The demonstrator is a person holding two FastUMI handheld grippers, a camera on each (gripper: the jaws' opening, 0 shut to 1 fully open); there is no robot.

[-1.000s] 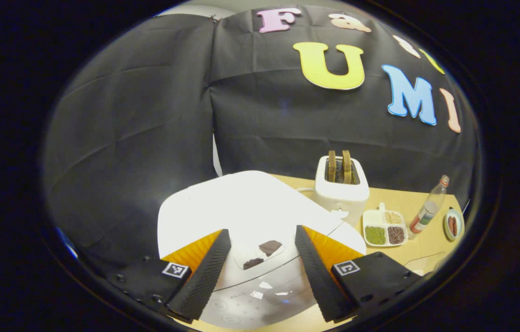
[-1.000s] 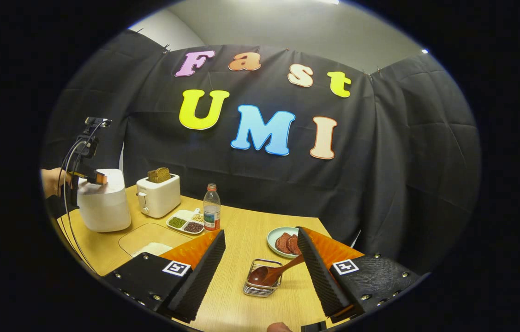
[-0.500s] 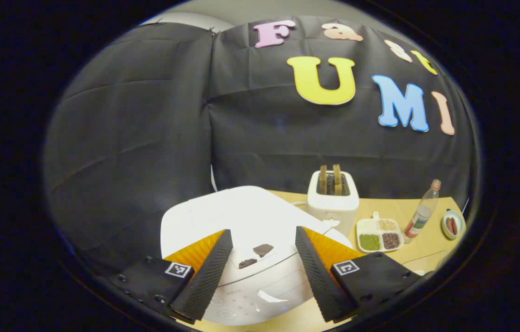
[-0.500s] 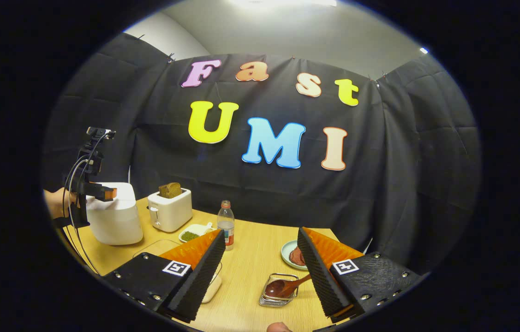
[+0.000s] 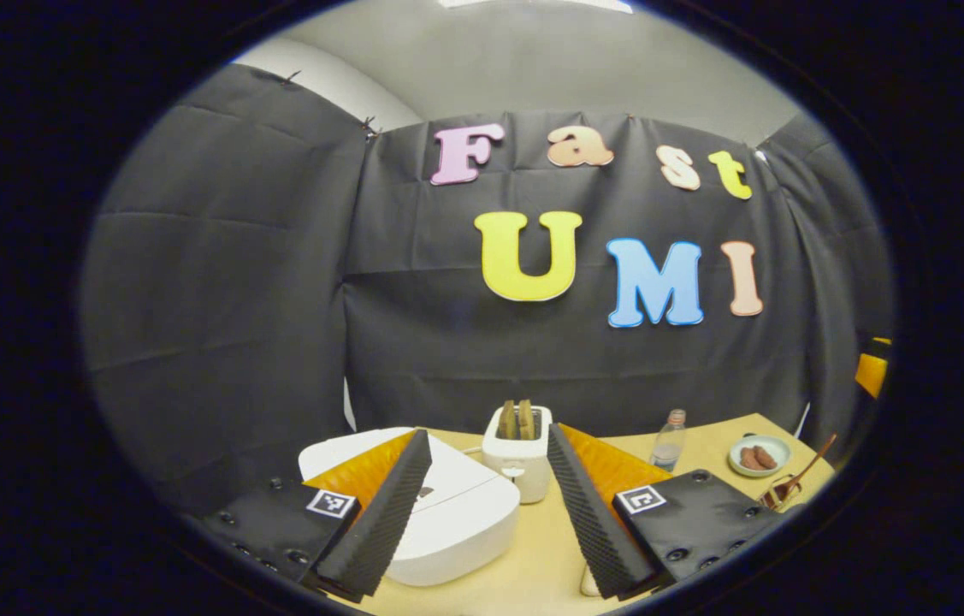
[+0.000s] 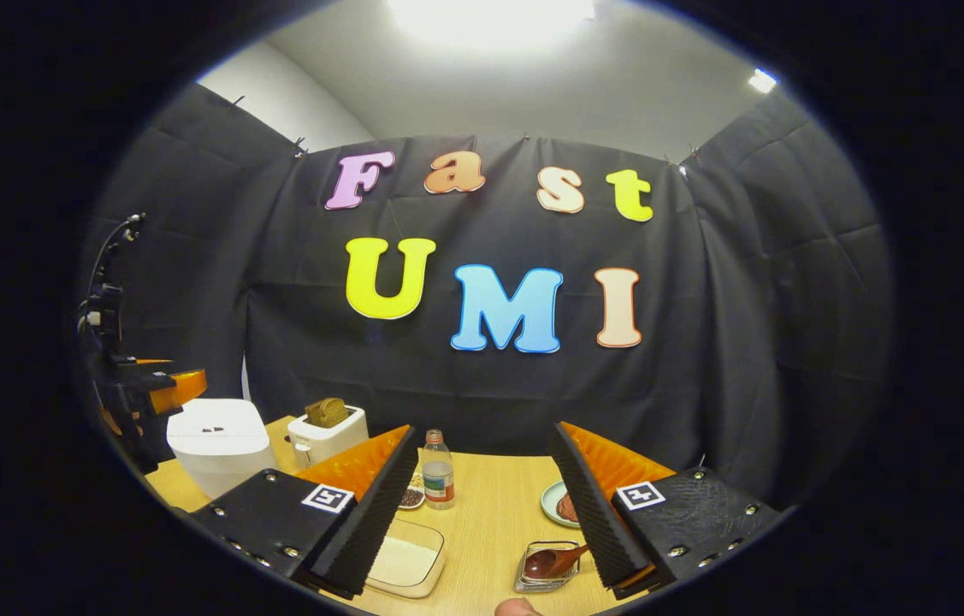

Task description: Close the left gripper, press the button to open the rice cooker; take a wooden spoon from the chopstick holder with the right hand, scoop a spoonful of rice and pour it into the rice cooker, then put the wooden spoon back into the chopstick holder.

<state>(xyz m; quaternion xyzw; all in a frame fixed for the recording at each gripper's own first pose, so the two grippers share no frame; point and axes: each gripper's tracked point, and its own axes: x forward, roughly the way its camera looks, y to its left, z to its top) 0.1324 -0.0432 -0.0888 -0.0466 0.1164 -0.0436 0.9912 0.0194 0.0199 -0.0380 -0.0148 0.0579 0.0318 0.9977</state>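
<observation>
Left gripper (image 5: pixel 488 492): raised and level, jaws spread wide apart, nothing held between them; seen too from the right gripper view (image 6: pixel 178 385), at far left and held high. Right gripper (image 6: pixel 486 496): also level, jaws parted wide and empty. At the bottom edge of the right gripper view, a fingertip of the holding hand (image 6: pixel 519 607).

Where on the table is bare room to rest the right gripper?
Bare wood lies between the bottle, the rice container and the chopstick holder. Crowded: the far left, where the rice cooker and toaster stand, and the right edge, with the plate.
</observation>
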